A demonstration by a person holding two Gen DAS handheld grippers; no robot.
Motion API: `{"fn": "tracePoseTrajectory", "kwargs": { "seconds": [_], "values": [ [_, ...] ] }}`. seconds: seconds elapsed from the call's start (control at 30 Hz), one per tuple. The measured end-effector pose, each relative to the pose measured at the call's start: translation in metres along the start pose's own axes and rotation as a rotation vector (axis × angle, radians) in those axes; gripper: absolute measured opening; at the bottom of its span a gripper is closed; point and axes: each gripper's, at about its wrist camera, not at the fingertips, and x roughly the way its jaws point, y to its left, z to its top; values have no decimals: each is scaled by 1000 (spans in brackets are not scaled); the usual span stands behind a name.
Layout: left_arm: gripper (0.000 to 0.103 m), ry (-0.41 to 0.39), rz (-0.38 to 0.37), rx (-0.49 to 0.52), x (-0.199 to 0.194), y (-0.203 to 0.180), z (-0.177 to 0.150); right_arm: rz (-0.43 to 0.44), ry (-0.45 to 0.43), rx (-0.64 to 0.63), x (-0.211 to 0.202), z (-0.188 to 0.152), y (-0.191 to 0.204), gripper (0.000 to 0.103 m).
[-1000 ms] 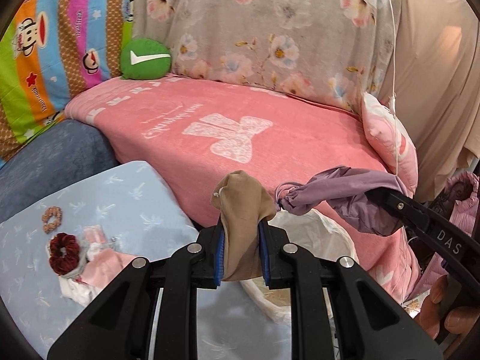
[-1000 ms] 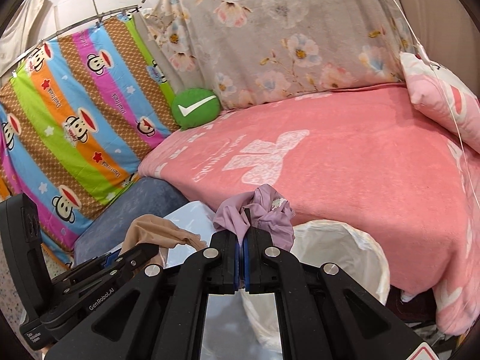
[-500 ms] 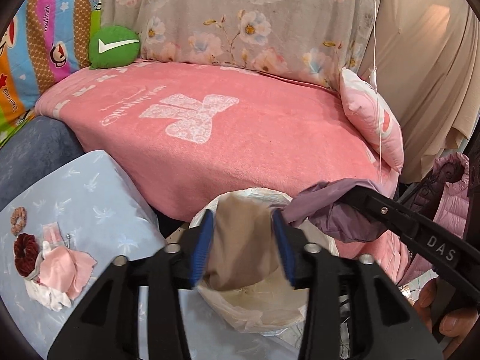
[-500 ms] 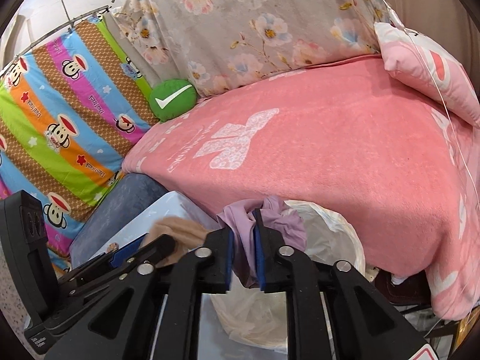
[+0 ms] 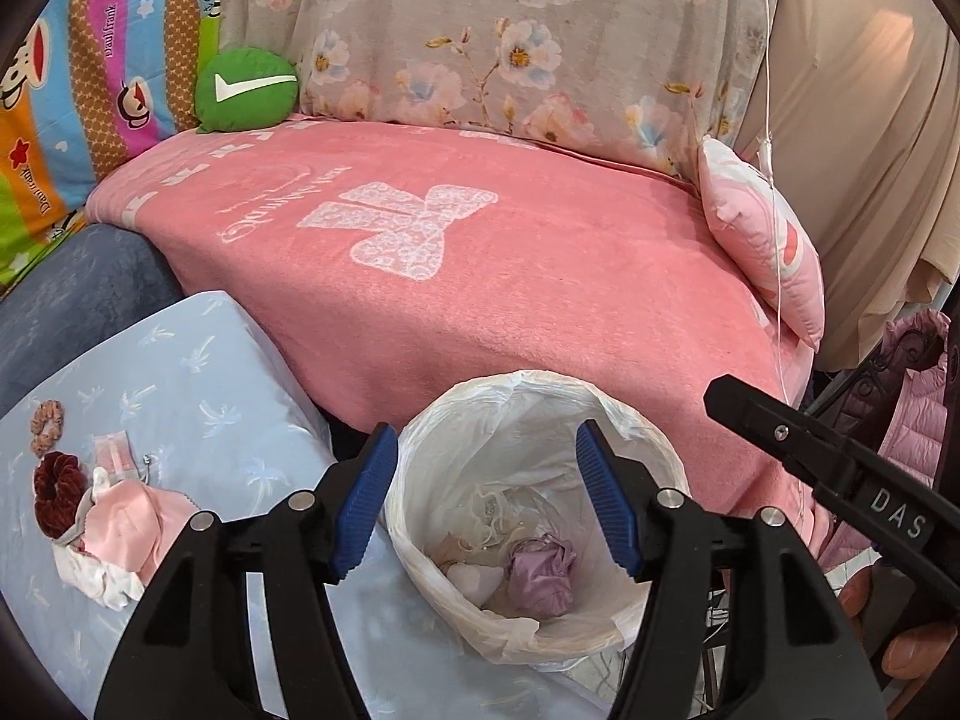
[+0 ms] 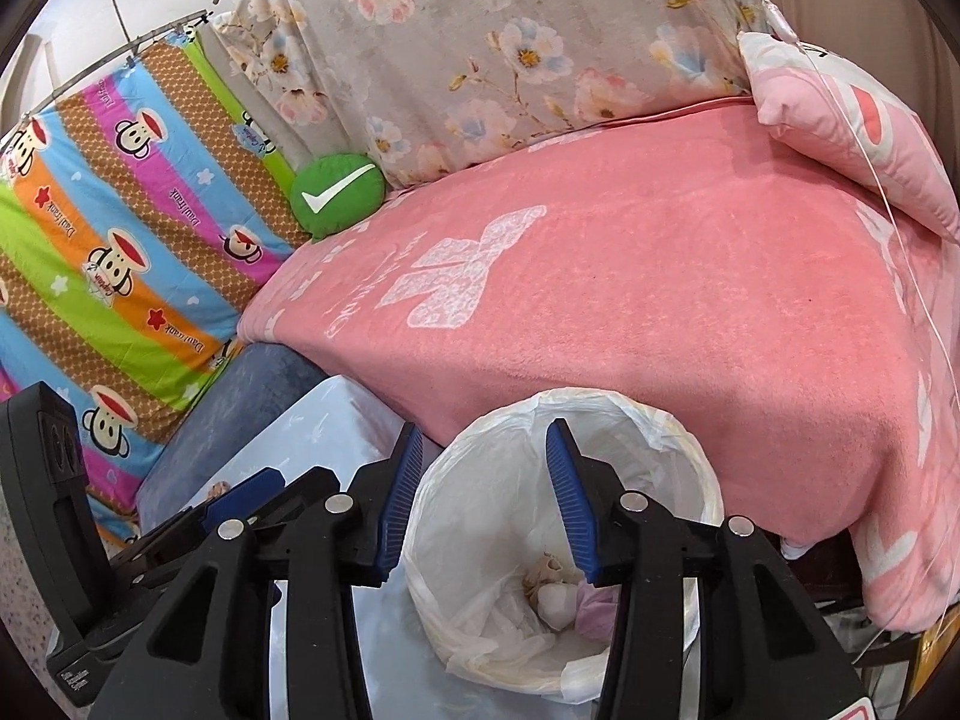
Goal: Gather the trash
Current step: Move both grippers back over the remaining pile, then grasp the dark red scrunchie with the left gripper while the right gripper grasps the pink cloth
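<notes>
A trash bin lined with a white plastic bag (image 5: 654, 456) stands beside the pink bed; it also shows in the right wrist view (image 6: 696, 456). A crumpled purple cloth (image 5: 540, 579) lies inside it among pale scraps. My left gripper (image 5: 486, 501) is open and empty above the bin's mouth. My right gripper (image 6: 480, 492) is open and empty above the bin too. On the light blue cover (image 5: 198, 396) to the left lie a pink cloth on white tissue (image 5: 120, 534), a dark red scrunchie (image 5: 57, 486) and a small tan scrunchie (image 5: 47, 426).
A pink blanket (image 5: 480, 276) covers the bed behind the bin, with a green round cushion (image 5: 246, 90) and a pink pillow (image 5: 762, 246) on it. A thin white cord (image 5: 777, 228) hangs at the right. A pink padded jacket (image 5: 918, 420) sits far right.
Both grippers opened over the bin. The tan cloth left my left gripper and the purple cloth left my right gripper; the purple cloth now lies in the bin.
</notes>
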Motion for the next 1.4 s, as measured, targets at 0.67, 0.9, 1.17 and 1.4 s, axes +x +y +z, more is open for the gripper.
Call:
{"fn": "tracePoseTrajectory", "kwargs": {
  "seconds": [0.67,0.9,1.17,1.4],
  "values": [
    [76,-45,104,-146,-31,70,-16,55,83,-136,20,-30,65,48],
    [77,-40,163,-213,-41,112,-29,81,126,-193,36,-48,100,50],
    [85,-13,265,-285,-53,166,-51,118,191,-280,61,-81,148,54],
    [85,13,352,-328,-62,217,-70,153,256,-331,95,-109,190,54]
  ]
}}
